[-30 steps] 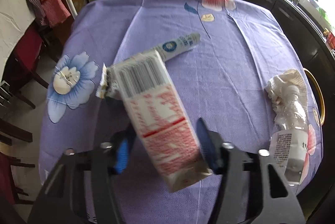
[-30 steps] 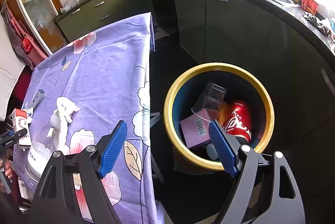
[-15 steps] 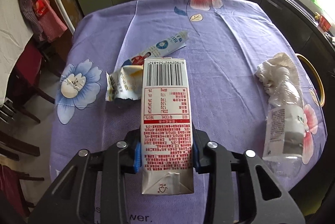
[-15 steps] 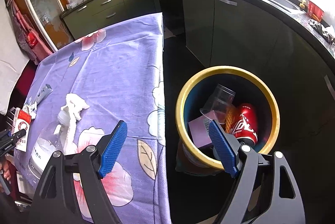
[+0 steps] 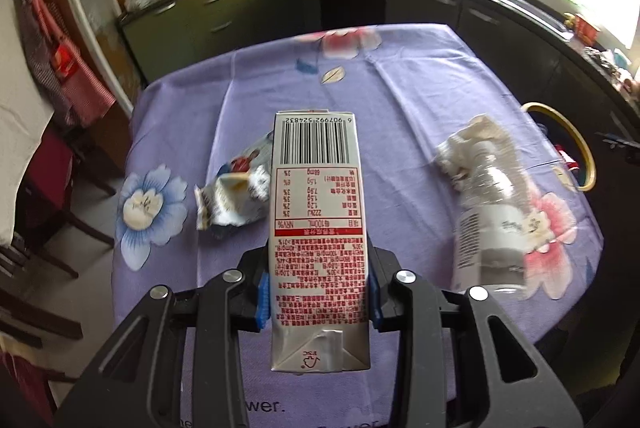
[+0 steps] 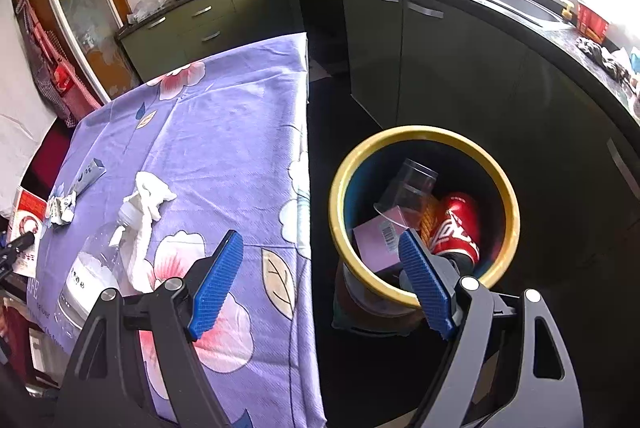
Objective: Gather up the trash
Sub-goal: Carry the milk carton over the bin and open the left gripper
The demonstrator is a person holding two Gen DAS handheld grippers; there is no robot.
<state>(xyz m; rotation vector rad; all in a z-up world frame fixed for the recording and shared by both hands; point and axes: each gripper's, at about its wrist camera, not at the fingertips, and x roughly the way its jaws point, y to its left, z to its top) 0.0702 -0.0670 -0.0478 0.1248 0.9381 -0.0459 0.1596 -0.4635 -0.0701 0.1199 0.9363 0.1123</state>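
Counter (image 5: 400, 100) carries a bottle (image 5: 492, 224) and wrapper (image 5: 232, 200); the bin (image 6: 424, 136) stands beside it. Left tool (image 5: 318, 288) is clamped on the carton (image 5: 318, 228), raised above the counter; right tool (image 6: 316, 280) gapes empty. Risk: the grip sits near one end, so the carton may pivot or slip before reaching the bin.

Carton (image 5: 318, 228): coated paperboard w/ slight sheen, printed, foil-like folded end. Tabletop is covered by matt woven cloth (image 5: 400, 100), creased. Wrapper (image 5: 232, 200) at 9 o'clock of carton: glossy crinkled film. Bottle (image 5: 490, 224) at 3 o'clock: clear plastic, paper label; crumpled tissue (image 5: 476, 136) at its neck. Tool pads (image 6: 216, 282): ribbed blue rubber on matt black plastic. Bin (image 6: 508, 204): smooth plastic; glossy metal can (image 6: 456, 228) seen inside.
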